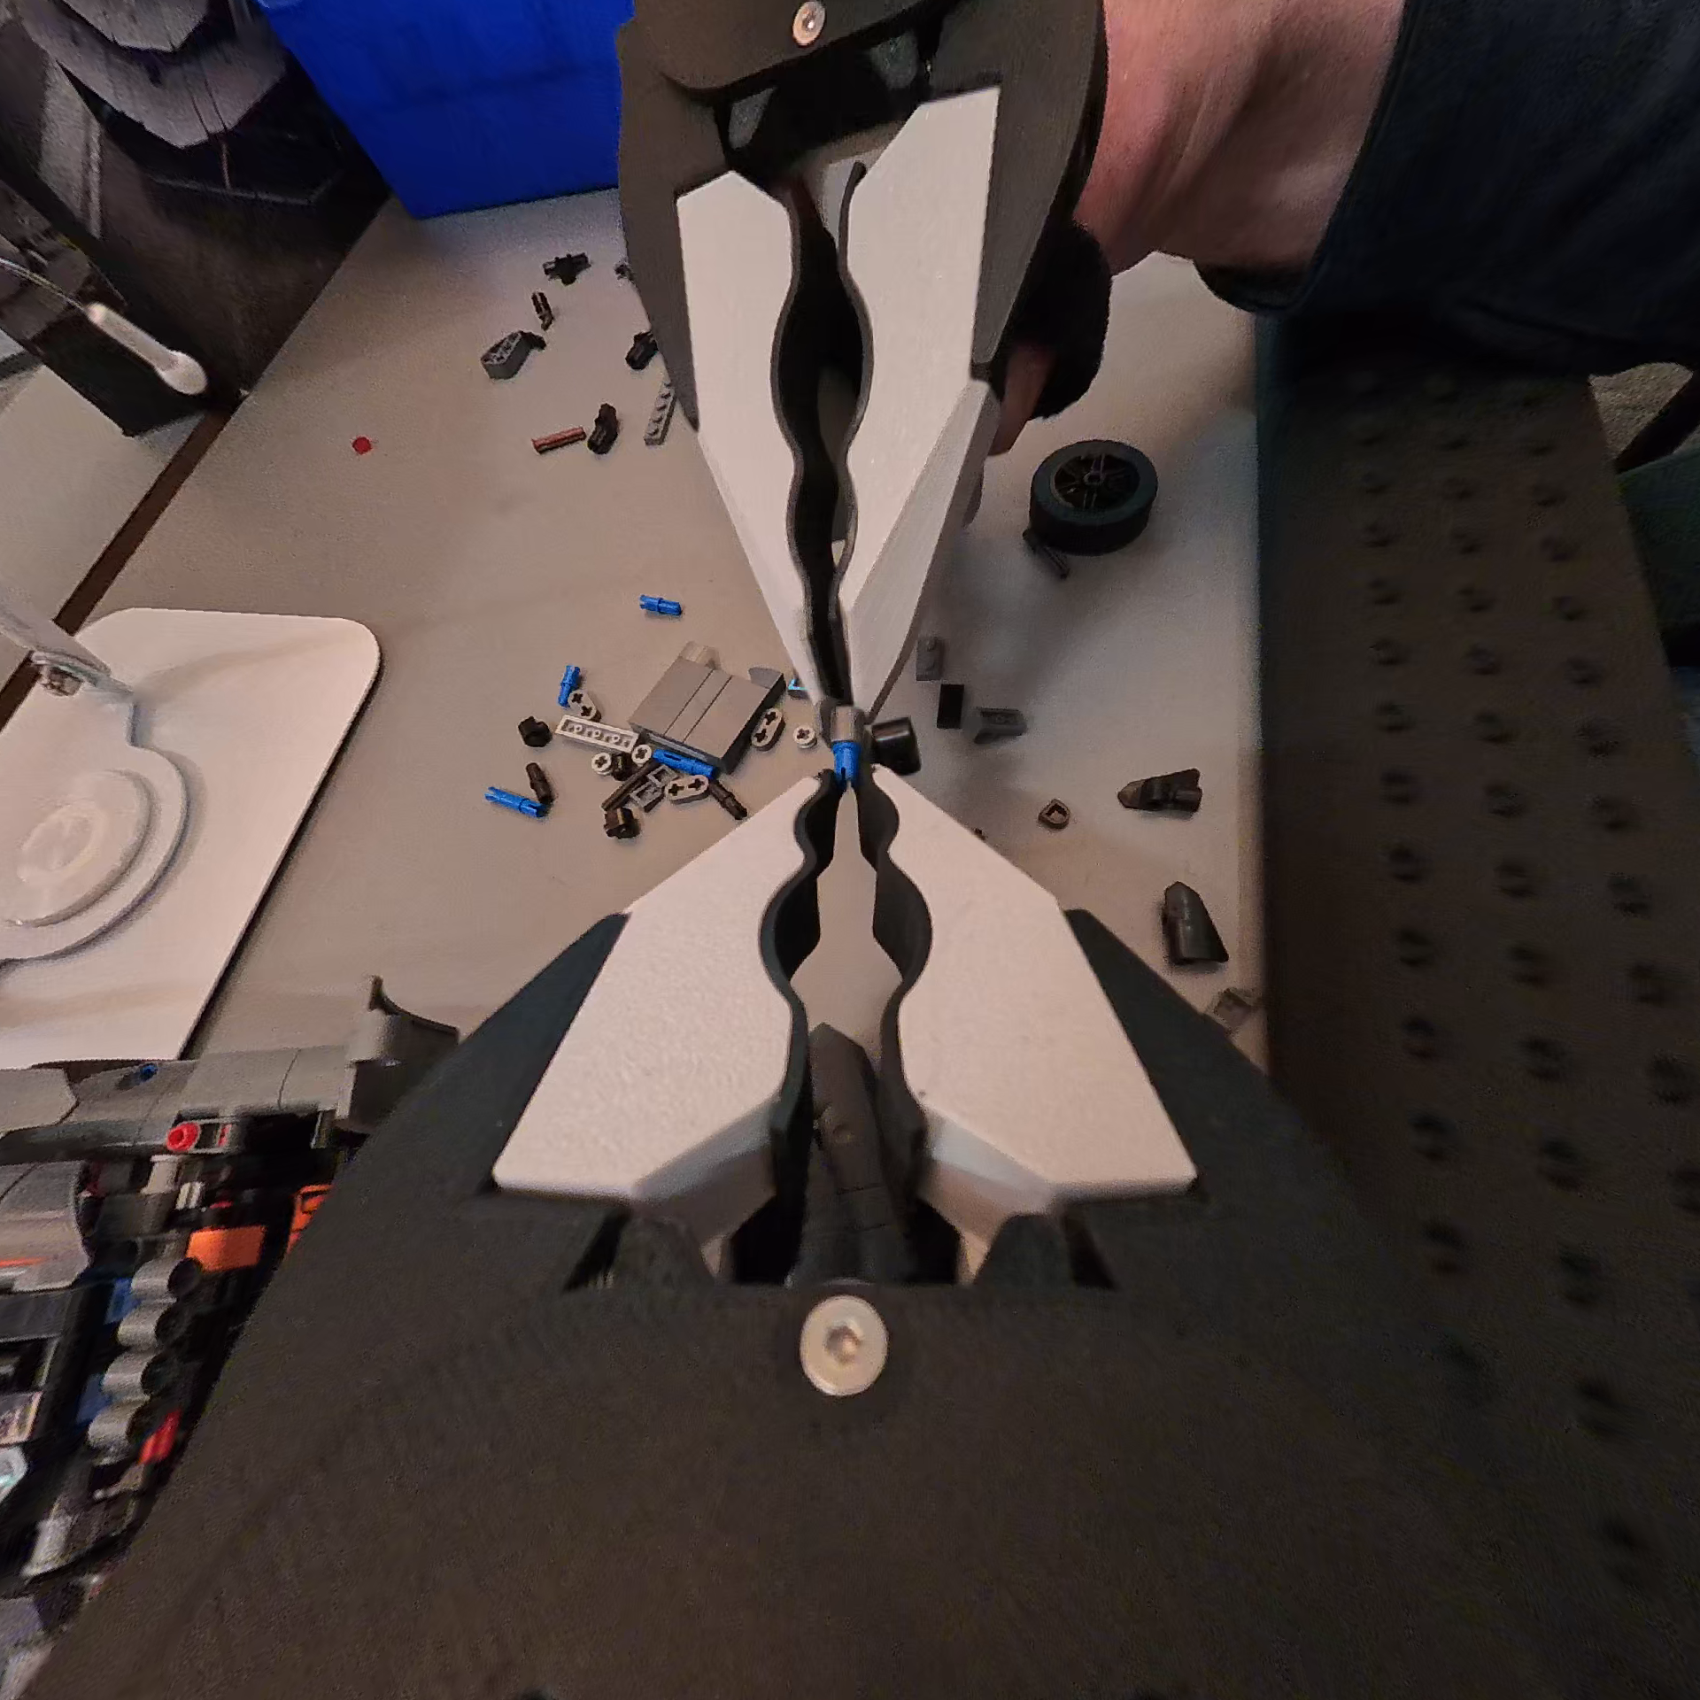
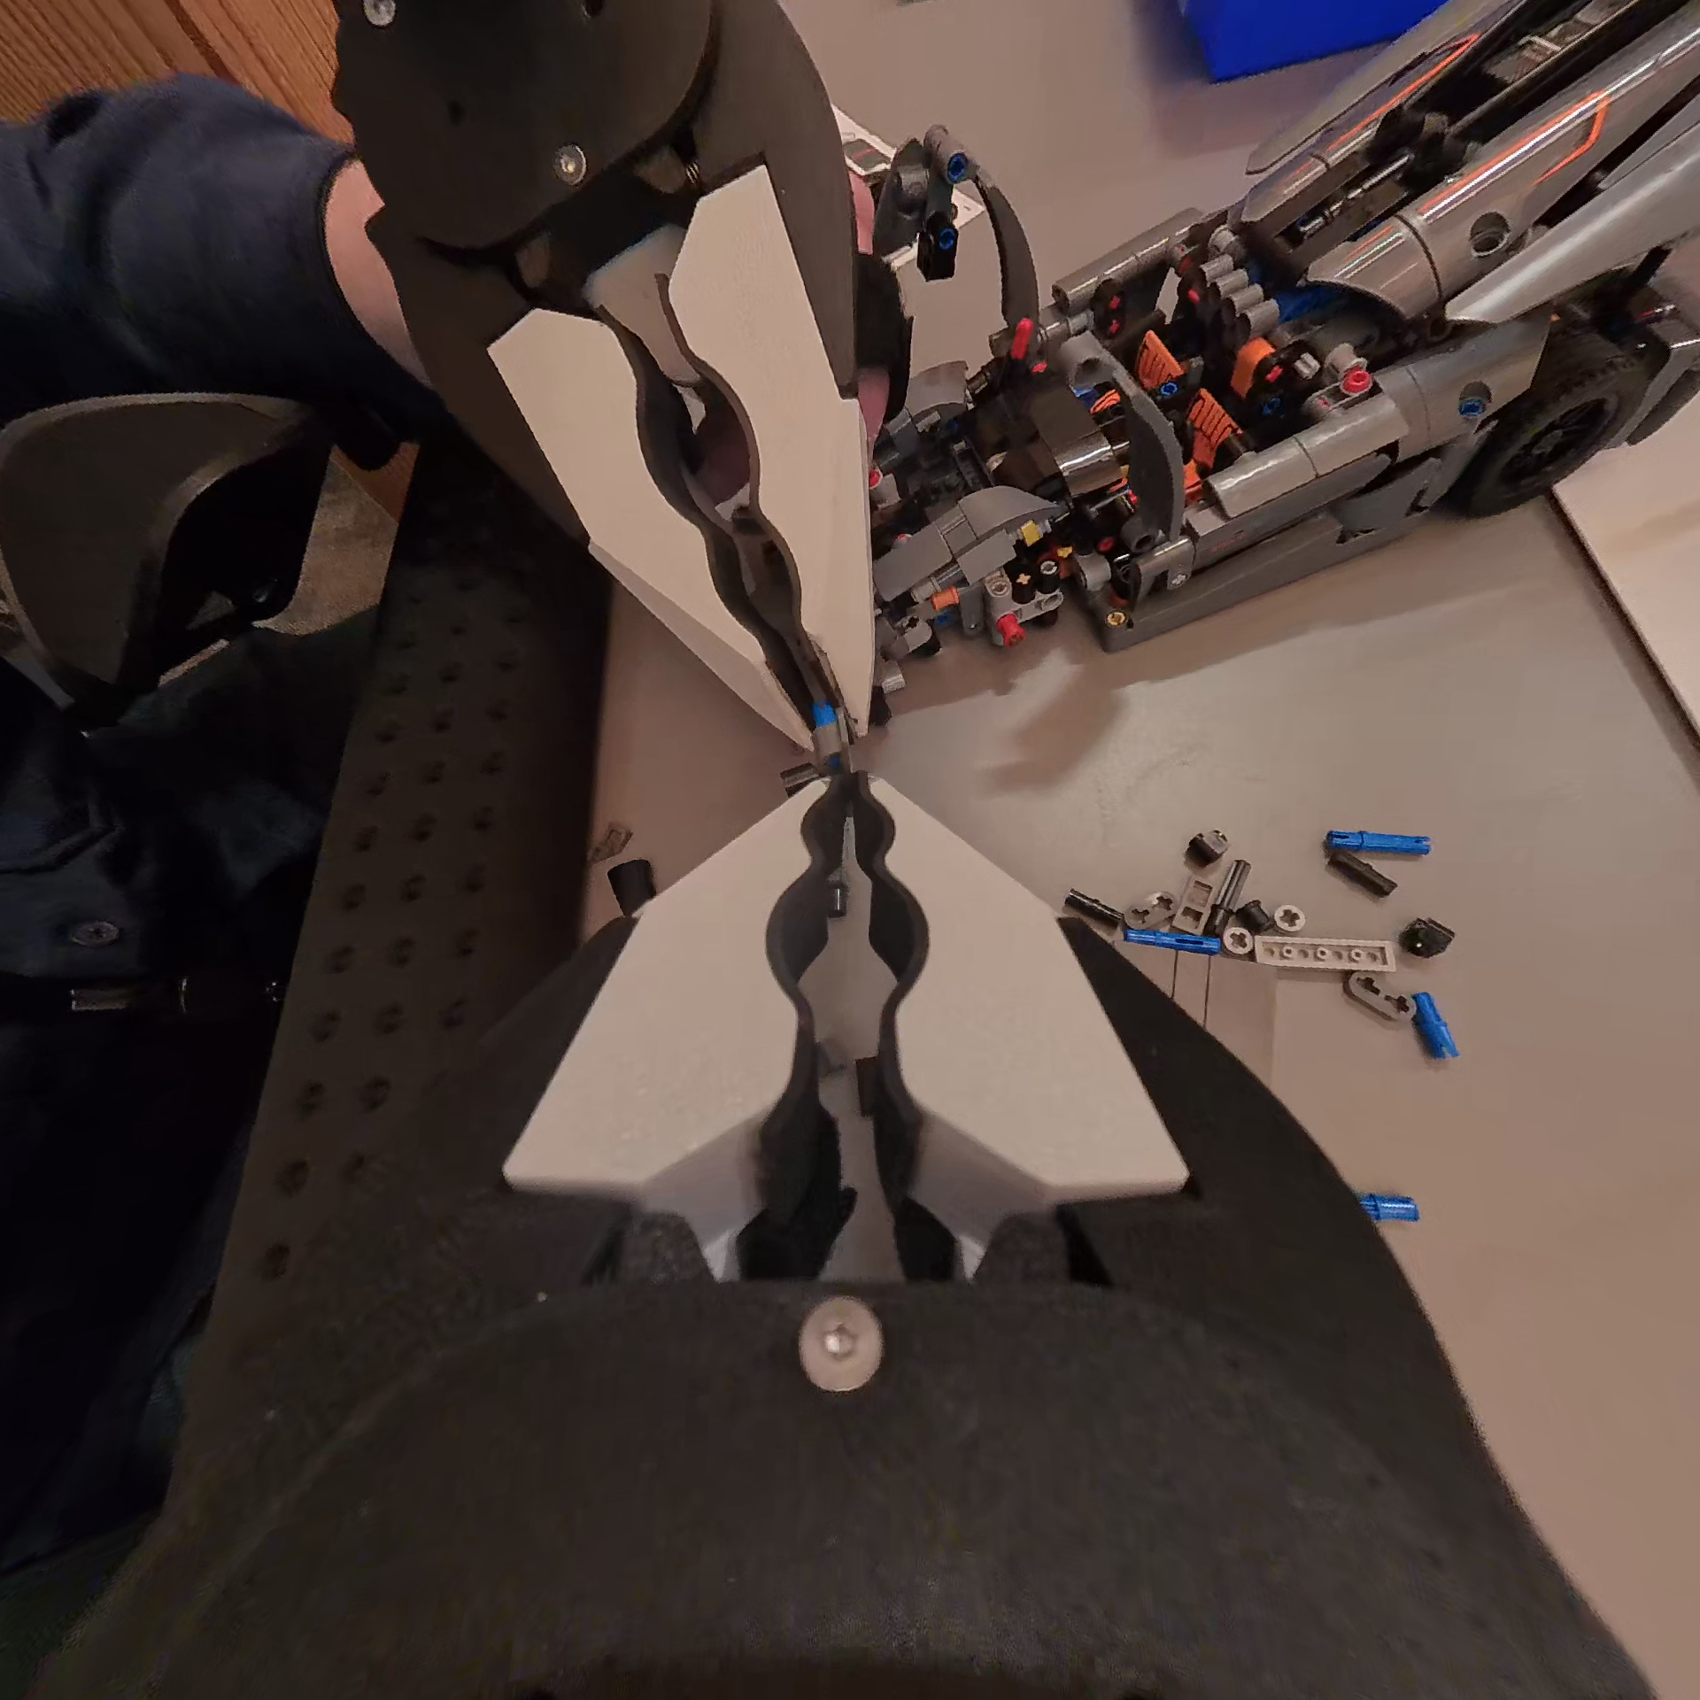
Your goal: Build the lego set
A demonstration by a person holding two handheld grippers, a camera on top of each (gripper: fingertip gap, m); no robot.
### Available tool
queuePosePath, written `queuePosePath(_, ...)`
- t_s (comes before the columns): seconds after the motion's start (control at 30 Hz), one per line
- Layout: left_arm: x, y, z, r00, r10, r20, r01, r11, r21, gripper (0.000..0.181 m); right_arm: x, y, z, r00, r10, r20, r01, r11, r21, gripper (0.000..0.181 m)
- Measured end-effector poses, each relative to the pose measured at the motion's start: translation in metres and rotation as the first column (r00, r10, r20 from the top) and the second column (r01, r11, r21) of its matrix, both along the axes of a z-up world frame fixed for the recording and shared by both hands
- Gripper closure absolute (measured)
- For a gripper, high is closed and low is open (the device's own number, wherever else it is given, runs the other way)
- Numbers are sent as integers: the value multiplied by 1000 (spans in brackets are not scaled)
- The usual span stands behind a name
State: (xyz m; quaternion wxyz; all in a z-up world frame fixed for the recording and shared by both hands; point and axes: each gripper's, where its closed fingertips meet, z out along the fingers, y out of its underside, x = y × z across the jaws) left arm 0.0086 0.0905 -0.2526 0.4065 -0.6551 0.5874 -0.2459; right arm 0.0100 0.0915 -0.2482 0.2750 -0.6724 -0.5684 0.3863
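Note:
My two grippers meet tip to tip above the grey table [image 1: 442, 515]. My left gripper [image 1: 839, 786] is shut on a small blue pin [image 1: 844, 759]. My right gripper [image 1: 839, 704] comes in from the top of the left wrist view, shut on a small grey connector [image 1: 839, 717] that sits on the pin's far end. In the right wrist view my right gripper [image 2: 842, 782] is at the bottom and the left gripper [image 2: 832, 731] comes from above with the blue and grey piece [image 2: 826, 722] at its tips. The partly built grey and orange car [image 2: 1288, 414] stands beyond.
Loose pins and small plates [image 1: 662, 736] lie just left of the tips and also show in the right wrist view [image 2: 1288, 929]. A black wheel [image 1: 1093, 497], a white board [image 1: 184, 782], a blue bin [image 1: 460, 92] and a black perforated panel [image 1: 1426, 828] surround the work area. The grippers are tip to tip, or close to it.

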Motion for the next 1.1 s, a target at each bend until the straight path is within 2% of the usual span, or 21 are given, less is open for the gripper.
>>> queuePosePath(0.23,0,-2,-10,999,-8,-41,7,1000,-20,180,0,-1,2,1000,7,-17,-8,1000,-19,181)
queuePosePath(0.43,-7,-7,-20,992,-27,-122,19,998,-67,174,0,-5,-16,995,34,92,-35,999,2,181)
queuePosePath(0.6,-7,-4,-6,999,-9,-41,5,997,-78,174,-1,-8,-30,980,56,189,-63,997,35,181)
queuePosePath(0.8,-2,-9,-27,990,-41,-138,33,998,-60,177,-3,-8,-36,968,41,247,-62,995,77,181)
queuePosePath(1.1,-4,-8,-39,978,-30,-206,22,999,-41,181,-3,-8,-42,960,33,278,-61,994,95,181)
